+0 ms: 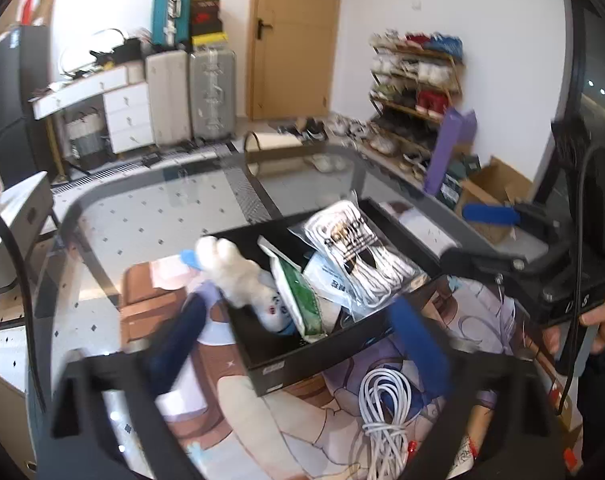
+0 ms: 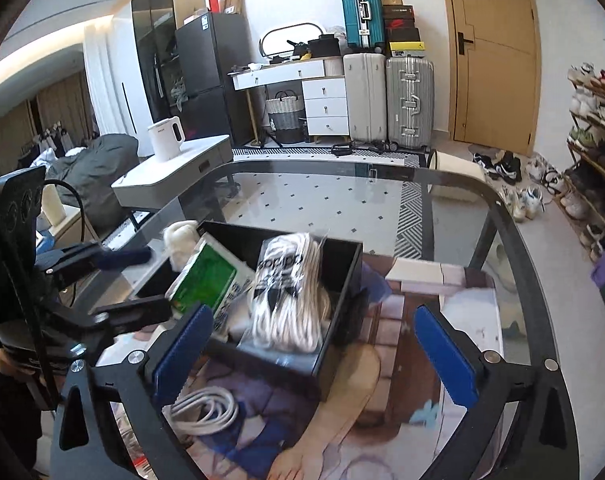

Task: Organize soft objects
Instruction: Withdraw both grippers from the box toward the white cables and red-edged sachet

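A black box [image 1: 278,364] [image 2: 344,308] stands on the printed mat. It holds a white plush toy [image 1: 232,274] [image 2: 180,240], a green-and-white pack [image 1: 300,300] [image 2: 206,280] and a clear bag of white socks [image 1: 354,252] [image 2: 288,292]. My left gripper [image 1: 298,344] is open just in front of the box's near side, its blue pads wide apart and pressing on nothing. My right gripper [image 2: 314,360] is also open, before the box's near corner and empty. Each gripper appears in the other's view, the right gripper [image 1: 478,236] beside the box's right and the left gripper [image 2: 138,280] at its left.
A coiled white cable [image 1: 382,412] [image 2: 204,406] lies on the mat near me. The glass table's grey rim [image 2: 514,216] curves around the far side. Beyond are a side table with a white kettle [image 2: 166,138], suitcases [image 2: 408,104] and a shoe rack [image 1: 418,76].
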{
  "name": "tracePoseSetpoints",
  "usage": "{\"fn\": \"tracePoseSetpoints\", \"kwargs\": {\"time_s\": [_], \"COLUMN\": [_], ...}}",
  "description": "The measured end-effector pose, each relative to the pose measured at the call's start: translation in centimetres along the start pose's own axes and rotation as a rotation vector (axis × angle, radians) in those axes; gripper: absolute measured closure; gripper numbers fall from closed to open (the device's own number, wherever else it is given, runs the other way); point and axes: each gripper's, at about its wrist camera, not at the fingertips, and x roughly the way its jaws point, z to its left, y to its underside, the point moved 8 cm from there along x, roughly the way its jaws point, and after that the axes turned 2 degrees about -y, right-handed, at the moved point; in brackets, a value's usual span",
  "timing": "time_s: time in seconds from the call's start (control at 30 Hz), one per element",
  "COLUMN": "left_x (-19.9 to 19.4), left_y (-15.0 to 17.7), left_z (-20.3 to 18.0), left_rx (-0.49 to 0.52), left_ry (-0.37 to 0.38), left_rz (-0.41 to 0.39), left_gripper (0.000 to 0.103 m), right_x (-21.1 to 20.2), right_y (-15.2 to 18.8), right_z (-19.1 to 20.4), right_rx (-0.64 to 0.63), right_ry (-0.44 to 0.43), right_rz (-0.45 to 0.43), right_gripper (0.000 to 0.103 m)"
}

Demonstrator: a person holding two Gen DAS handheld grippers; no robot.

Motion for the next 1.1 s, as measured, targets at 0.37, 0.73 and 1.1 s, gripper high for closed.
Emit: {"fn": "tracePoseSetpoints", "kwargs": {"time_s": [0.37, 0.73, 1.1], "left_x": [-3.5, -4.9, -5.4], "left_y": [2.3, 4.4, 6.5], "left_z": [0.1, -0.1, -0.6], "left_rx": [-0.029, -0.034, -0.027], "left_ry": [-0.056, -0.116, -0.128], "left_rz": [-0.024, -0.041, -0.030], "left_gripper": [0.000, 0.000, 0.000], "right_x": [-3.3, -4.4, -4.4], "right_y": [3.8, 5.6, 7.3], "right_z": [3.1, 4.9, 6.1], "right_rx": [-0.023, -0.038, -0.086], "right_ry": [-0.029, -0.047, -0.082], "right_rz": [0.013, 0.033, 0.070], "right_gripper": [0.001, 0.001, 0.001]}}
